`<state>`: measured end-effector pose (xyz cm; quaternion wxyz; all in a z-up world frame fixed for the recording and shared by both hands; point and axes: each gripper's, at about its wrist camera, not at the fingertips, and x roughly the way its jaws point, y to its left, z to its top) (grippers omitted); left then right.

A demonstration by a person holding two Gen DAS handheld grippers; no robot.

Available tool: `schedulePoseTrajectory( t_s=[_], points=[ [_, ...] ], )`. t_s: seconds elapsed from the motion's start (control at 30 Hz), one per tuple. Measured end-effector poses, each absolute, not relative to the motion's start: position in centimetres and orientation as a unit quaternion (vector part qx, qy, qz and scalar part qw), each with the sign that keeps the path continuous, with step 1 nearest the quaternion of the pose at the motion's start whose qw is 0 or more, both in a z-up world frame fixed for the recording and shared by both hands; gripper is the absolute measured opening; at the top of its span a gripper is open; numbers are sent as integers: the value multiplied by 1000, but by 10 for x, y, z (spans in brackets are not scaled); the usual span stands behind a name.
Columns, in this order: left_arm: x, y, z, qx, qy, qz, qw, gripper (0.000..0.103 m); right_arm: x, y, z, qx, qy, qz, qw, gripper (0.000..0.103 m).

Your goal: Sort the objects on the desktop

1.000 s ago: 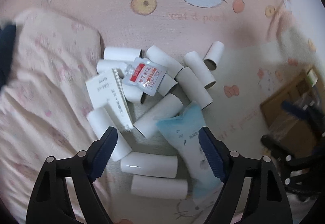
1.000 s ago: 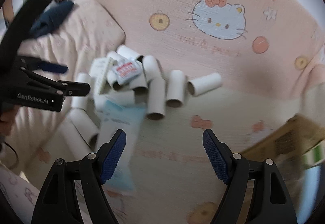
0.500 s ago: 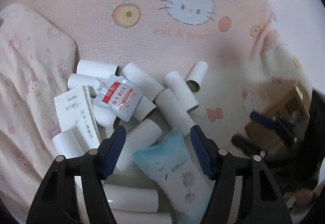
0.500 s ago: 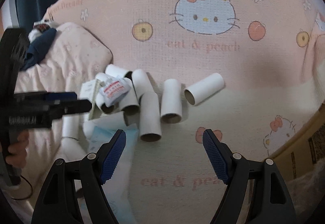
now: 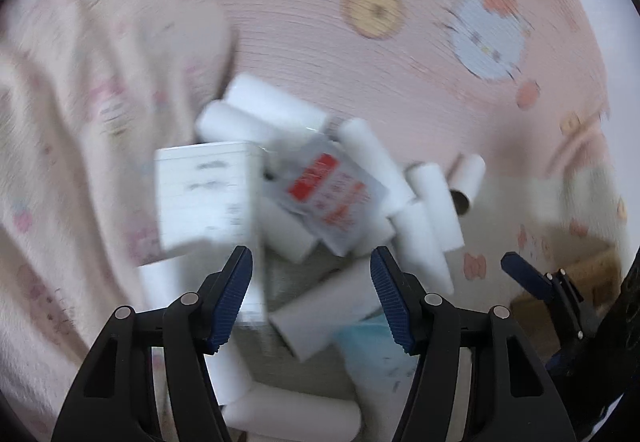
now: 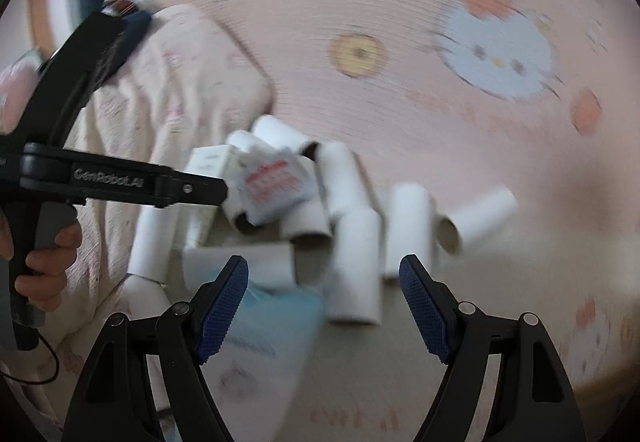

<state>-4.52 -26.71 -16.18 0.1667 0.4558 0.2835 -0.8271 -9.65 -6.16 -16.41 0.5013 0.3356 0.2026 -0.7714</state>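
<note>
A pile of several white cardboard tubes [image 5: 424, 201] lies on a pink Hello Kitty blanket [image 5: 320, 21]. On top sits a clear sachet with a red label [image 5: 332, 193], with a white box [image 5: 204, 193] to its left and a light blue pouch [image 5: 376, 358] in front. My left gripper [image 5: 311, 294] is open and empty just above the pile. My right gripper [image 6: 323, 306] is open and empty, over the blue pouch [image 6: 264, 334] and the tubes [image 6: 356, 266]. The sachet [image 6: 276, 185] and left gripper [image 6: 120, 181] also show in the right wrist view. Both views are blurred.
A crumpled pale pink quilt [image 5: 80, 121] lies left of the pile. A cardboard box [image 5: 580, 282] stands at the right edge, with the right gripper's finger [image 5: 532, 278] in front of it. A dark blue cloth [image 6: 132, 29] lies at the far left.
Both grippers have moved in closer to the pile. The left gripper's jaws have narrowed somewhat. The pile itself has not shifted.
</note>
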Motion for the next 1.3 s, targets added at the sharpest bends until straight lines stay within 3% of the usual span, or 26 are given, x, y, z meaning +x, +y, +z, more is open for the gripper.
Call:
schedulePoseTrajectory(
  t_s=[0.13, 0.2, 0.27, 0.4, 0.53, 0.73, 0.9, 0.97, 1.3],
  points=[
    [-30, -288, -160, 447, 285, -824, 200, 66, -89, -93, -162, 334, 214, -749, 531, 77],
    [-27, -300, -164, 452, 281, -820, 211, 72, -85, -106, -162, 335, 214, -742, 540, 77],
    [-27, -312, -173, 461, 287, -812, 213, 85, -83, -120, -163, 340, 218, -738, 541, 77],
    [-40, -332, -197, 503, 283, -787, 217, 85, -84, -133, -169, 360, 215, -730, 540, 77],
    [-55, -326, -201, 520, 255, -793, 190, 94, -88, -134, -174, 376, 205, -730, 533, 77],
    [-73, -318, -215, 557, 214, -782, 180, 98, -104, -129, -183, 411, 185, -733, 510, 77],
    [-66, -338, -218, 536, 289, -771, 186, 93, -113, -121, -186, 414, 186, -738, 499, 77],
    [-63, -343, -215, 528, 313, -769, 180, 77, -117, -118, -188, 422, 179, -738, 495, 77],
    [-43, -338, -210, 512, 347, -767, 173, 76, -109, -116, -192, 429, 153, -720, 523, 77]
  ],
)
